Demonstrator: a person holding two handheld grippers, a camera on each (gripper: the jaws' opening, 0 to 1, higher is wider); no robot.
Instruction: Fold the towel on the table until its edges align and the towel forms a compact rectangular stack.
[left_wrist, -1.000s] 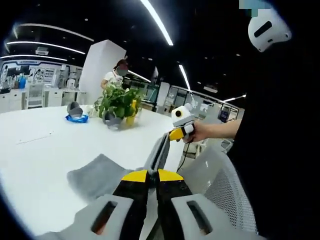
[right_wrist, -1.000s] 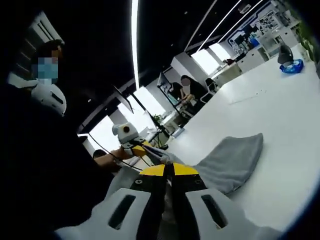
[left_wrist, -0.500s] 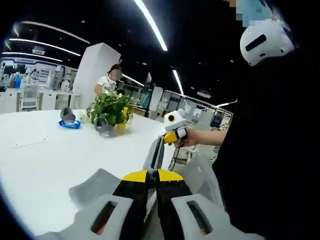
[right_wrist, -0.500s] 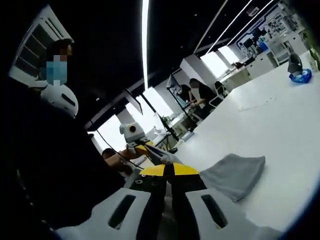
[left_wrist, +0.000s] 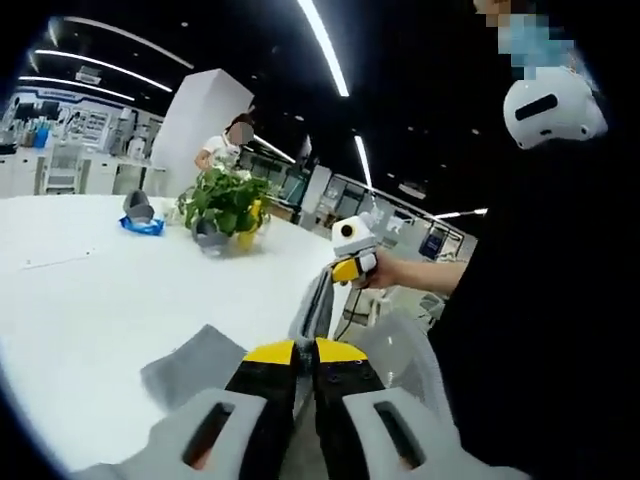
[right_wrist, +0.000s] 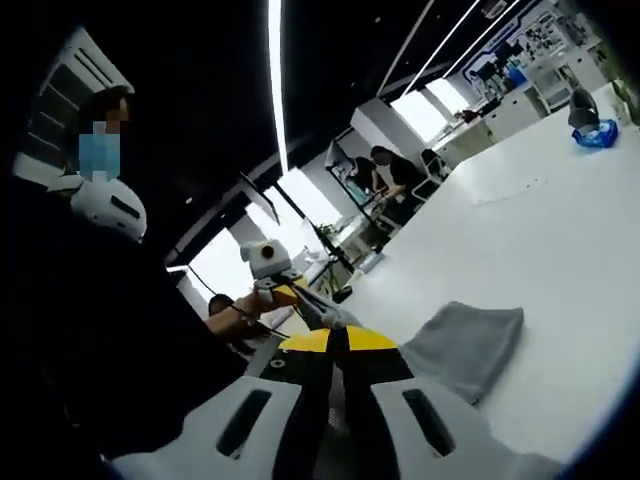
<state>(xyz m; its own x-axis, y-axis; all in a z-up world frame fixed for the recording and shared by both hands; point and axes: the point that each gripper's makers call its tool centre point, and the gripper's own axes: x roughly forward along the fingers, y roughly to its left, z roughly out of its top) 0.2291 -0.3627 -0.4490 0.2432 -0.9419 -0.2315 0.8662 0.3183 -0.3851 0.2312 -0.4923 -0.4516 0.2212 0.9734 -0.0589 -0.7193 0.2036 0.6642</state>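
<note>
A grey towel (left_wrist: 195, 362) hangs stretched between my two grippers, its far part drooping onto the white table (left_wrist: 90, 300). My left gripper (left_wrist: 305, 350) is shut on one corner of it. In the left gripper view the towel's edge (left_wrist: 315, 305) runs up to my right gripper (left_wrist: 347, 268), held in a hand. In the right gripper view my right gripper (right_wrist: 338, 340) is shut on the other corner. There the towel (right_wrist: 465, 340) rests on the table, and the left gripper (right_wrist: 283, 293) appears at the left in a hand.
A potted green plant (left_wrist: 228, 205) stands at the far side of the table, with a blue and grey object (left_wrist: 138, 217) beside it. A mesh chair back (left_wrist: 400, 345) is near the table edge. The person holding the grippers stands close by in dark clothes. Other people sit in the background.
Both views shifted slightly with the hands. The towel stays gripped at both corners; its drooping part lies much the same on the table.
</note>
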